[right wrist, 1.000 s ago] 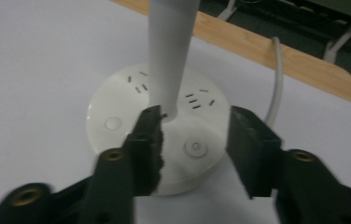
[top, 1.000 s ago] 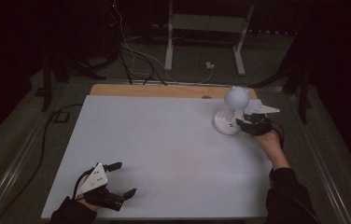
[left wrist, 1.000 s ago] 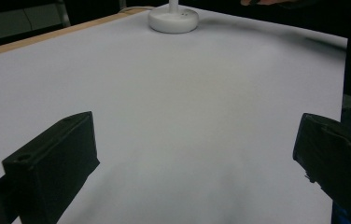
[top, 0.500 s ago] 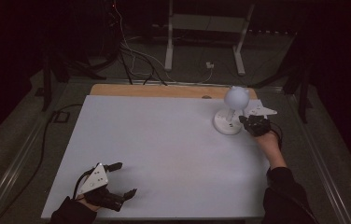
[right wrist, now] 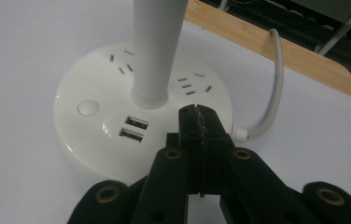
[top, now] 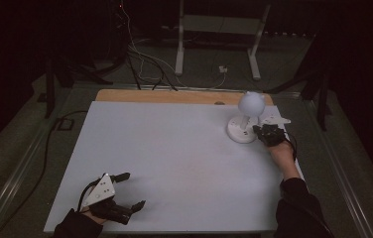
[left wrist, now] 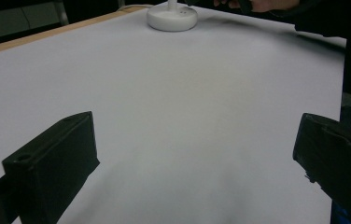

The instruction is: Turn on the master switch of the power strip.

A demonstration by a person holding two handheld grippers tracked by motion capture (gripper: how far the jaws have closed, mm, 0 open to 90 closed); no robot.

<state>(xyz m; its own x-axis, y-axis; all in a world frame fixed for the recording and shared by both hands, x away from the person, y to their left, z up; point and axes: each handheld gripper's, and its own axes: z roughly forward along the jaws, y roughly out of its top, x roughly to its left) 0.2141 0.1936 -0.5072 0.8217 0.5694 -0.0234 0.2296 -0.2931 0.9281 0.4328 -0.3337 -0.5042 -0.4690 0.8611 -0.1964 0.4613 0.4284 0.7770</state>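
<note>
No readable writing anywhere here. The white lamp base [right wrist: 141,126] shows socket slots, two USB ports and a round button, and none of them carries a label, a brand or a number that can be made out. The white table [top: 174,158] is plain, with no print on it. The grey plate on the left gripper [top: 125,193] has a few small dark dots, no letters. The black jaws of the right gripper [right wrist: 197,126] bear screw holes and no marking. Nothing legible on the sleeve [top: 298,208] either.
</note>
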